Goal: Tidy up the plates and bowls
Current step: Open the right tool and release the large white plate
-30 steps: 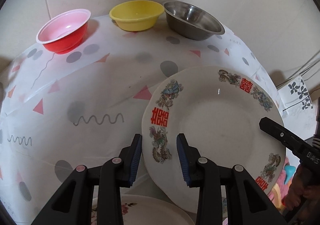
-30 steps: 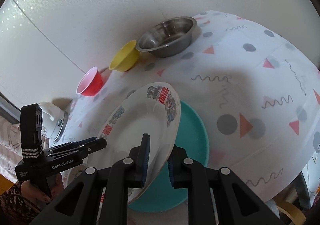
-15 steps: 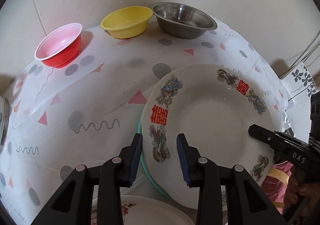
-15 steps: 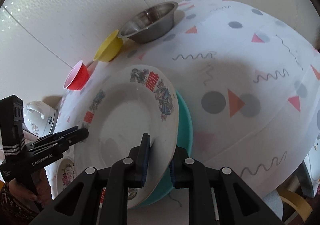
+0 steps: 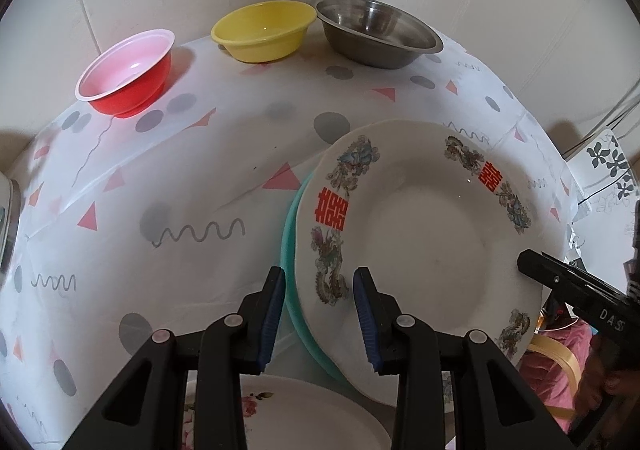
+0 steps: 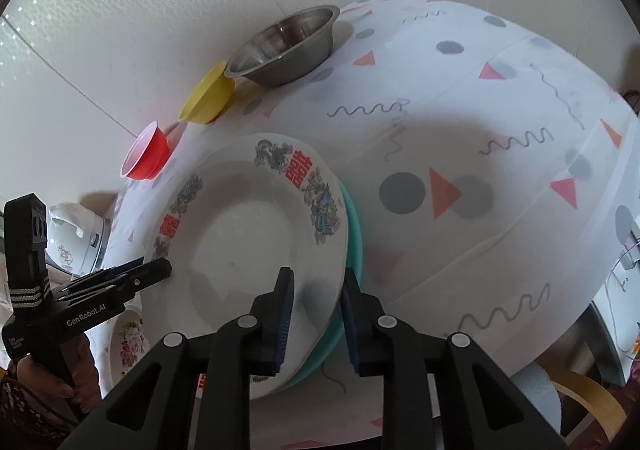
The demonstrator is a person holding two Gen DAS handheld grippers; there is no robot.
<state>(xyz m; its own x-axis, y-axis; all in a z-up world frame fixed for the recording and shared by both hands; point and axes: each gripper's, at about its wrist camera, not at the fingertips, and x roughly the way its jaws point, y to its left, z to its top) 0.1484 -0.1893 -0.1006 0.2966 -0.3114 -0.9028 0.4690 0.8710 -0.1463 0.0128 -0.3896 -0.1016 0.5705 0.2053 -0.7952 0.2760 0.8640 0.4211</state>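
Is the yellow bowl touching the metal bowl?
Touching: in the right wrist view the metal bowl's rim overlaps and meets the yellow bowl's rim, no gap.

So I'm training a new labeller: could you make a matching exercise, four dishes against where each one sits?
Things:
1. red bowl
2. steel bowl
3. patterned plate
4. teal plate

Places:
A. directly under another plate
B. left end of the bowl row, in the left wrist view
C. on top of the stack
D. right end of that row

Pairs: 1-B, 2-D, 3-C, 4-A
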